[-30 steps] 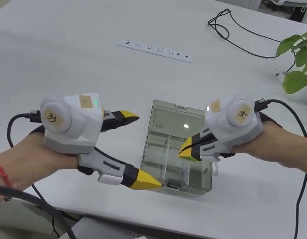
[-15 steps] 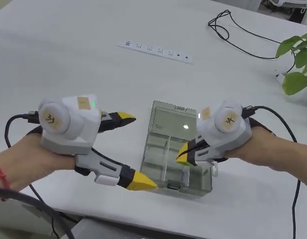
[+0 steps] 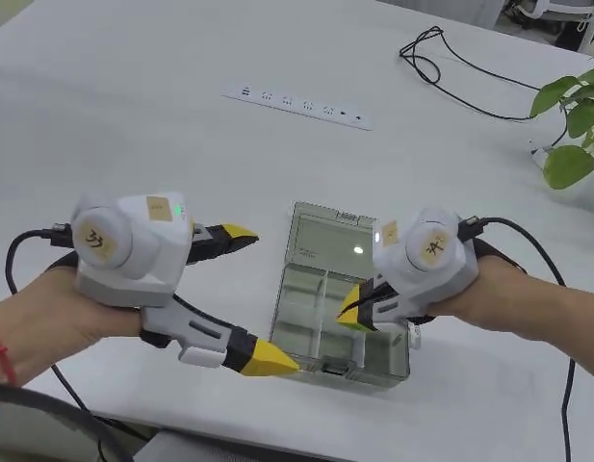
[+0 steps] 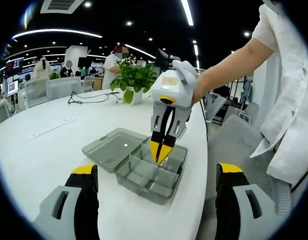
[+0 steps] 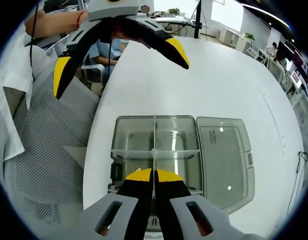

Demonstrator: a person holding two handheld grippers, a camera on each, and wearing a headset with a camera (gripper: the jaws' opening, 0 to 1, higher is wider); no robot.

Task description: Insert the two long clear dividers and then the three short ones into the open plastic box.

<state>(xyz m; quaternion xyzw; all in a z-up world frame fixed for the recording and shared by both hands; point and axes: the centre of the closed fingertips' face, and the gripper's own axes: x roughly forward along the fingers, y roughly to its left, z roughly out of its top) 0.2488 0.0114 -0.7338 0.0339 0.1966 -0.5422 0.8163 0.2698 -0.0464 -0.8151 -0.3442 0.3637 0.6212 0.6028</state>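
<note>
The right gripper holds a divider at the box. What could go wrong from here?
The right gripper pinches the thin clear divider at one end, so it may tilt and miss its slots. The left gripper is open, apart from the box, so a push could slide the unheld box toward the edge of the table.

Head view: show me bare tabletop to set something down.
Free: table between power strip and lid; also right of the lid, toward the plant. Crowded: the box, between left tongs and right tongs holding a divider.
</note>
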